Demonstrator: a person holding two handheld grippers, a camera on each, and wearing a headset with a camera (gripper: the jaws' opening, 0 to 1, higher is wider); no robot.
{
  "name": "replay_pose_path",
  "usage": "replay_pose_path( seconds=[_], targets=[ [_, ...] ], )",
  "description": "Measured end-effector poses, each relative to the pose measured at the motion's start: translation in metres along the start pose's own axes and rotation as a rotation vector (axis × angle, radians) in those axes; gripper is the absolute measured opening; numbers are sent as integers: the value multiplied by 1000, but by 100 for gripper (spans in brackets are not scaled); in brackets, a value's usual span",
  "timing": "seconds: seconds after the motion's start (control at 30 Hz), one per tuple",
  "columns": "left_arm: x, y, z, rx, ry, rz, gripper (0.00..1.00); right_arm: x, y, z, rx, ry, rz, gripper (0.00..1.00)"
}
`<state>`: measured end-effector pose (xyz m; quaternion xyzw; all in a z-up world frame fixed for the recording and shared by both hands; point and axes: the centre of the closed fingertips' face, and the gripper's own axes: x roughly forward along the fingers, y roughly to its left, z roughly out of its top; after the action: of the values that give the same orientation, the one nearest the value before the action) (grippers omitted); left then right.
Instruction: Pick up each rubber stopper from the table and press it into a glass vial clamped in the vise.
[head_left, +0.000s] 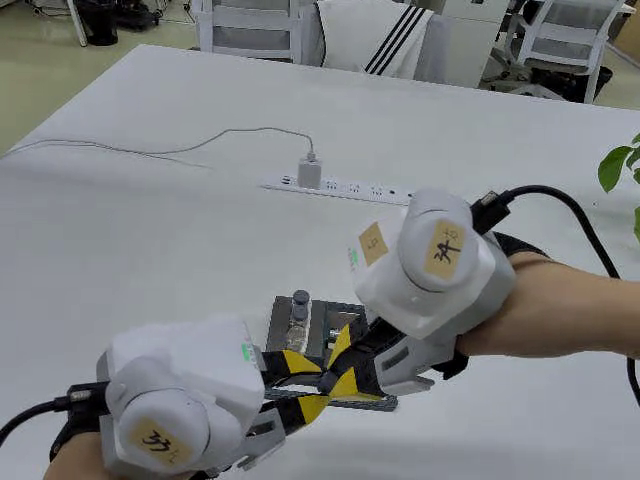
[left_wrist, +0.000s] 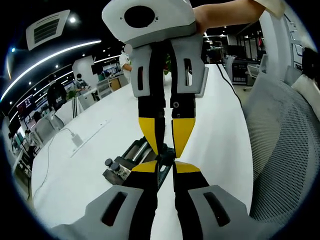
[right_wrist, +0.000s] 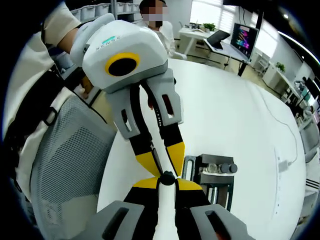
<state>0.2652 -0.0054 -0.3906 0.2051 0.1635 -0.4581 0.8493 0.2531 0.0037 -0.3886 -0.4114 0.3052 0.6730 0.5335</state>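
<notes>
A small dark rubber stopper (right_wrist: 167, 177) sits where the two grippers meet tip to tip, just above the table. In the right gripper view my right gripper (right_wrist: 166, 184) is shut on it from below, and the left gripper (right_wrist: 162, 167) pinches it from above. The left gripper view shows the same stopper (left_wrist: 165, 156) between my left gripper (left_wrist: 166, 166) and the right gripper (left_wrist: 167, 145). From the head view, both grippers meet over the metal vise (head_left: 318, 335), the left gripper (head_left: 322, 385) from the left and the right gripper (head_left: 338, 365) from the right. A glass vial (head_left: 299, 318) with a grey stopper stands clamped in the vise.
A white power strip (head_left: 340, 187) with a charger (head_left: 309, 172) and a thin cable lies further back on the white table (head_left: 150, 230). Small paper tags (head_left: 372, 243) lie beside the right gripper. Chairs stand beyond the far edge. A mesh chair (left_wrist: 280, 150) is near the table's near side.
</notes>
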Motion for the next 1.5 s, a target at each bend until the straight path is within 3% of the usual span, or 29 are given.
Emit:
replay_pose_path(
  seconds=[0.37,0.63,0.77,1.0,1.5],
  targets=[
    [1,-6,-1,-14,-3,-15,5,1,5,-2,-10,3,20,6],
    [-1,-9,-3,-117,-28,-31,4,3,8,-2,-46,-10,40,8],
    [-2,-7,-5,-180,-44,-29,4,-1,3,-1,-43,-27,21,12],
    [-4,-10,-8,-209,-41,-35,4,-5,5,0,-29,-70,37,11],
    [-4,-12,-7,-238,-47,-46,4,3,11,2,-82,-52,58,8]
  ],
)
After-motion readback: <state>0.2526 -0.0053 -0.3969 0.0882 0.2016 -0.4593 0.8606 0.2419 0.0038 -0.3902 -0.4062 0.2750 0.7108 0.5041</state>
